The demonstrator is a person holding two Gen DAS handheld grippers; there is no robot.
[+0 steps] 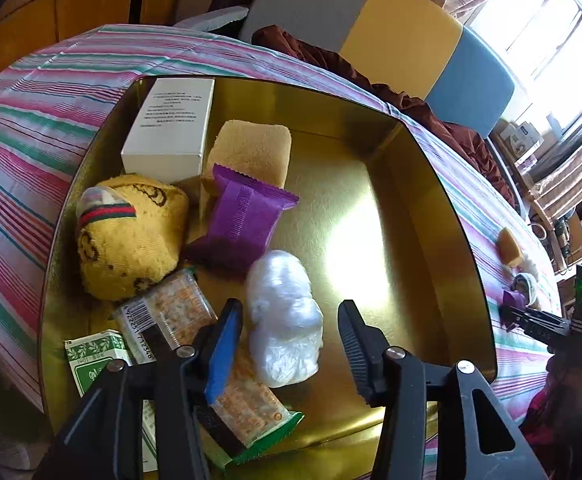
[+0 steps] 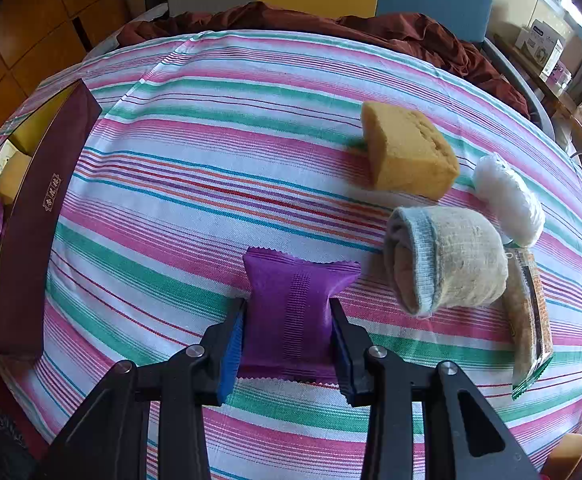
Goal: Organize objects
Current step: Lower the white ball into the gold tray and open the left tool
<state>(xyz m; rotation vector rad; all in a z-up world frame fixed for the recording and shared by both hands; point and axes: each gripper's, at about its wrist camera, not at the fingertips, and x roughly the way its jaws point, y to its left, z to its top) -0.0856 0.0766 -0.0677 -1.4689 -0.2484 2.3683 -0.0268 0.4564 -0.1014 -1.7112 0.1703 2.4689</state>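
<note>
My left gripper (image 1: 291, 320) is open above the gold tin box (image 1: 423, 216), with a white plastic bag (image 1: 287, 316) lying between and below its fingers. The box also holds a white carton (image 1: 171, 128), a sponge (image 1: 251, 152), a purple packet (image 1: 243, 224), a yellow rolled sock (image 1: 127, 236), a cracker pack (image 1: 179, 316) and a green-white pack (image 1: 95, 356). My right gripper (image 2: 289, 320) is shut on a second purple packet (image 2: 295, 312) on the striped cloth (image 2: 211, 184). The right gripper also shows at the left wrist view's right edge (image 1: 531, 320).
On the cloth to the right lie a yellow sponge (image 2: 407, 152), a grey rolled sock (image 2: 447, 260), a white plastic bag (image 2: 507, 200) and a cracker pack (image 2: 531, 320). The box's maroon wall (image 2: 39, 220) stands at the left. A brown blanket (image 2: 331, 24) lies behind.
</note>
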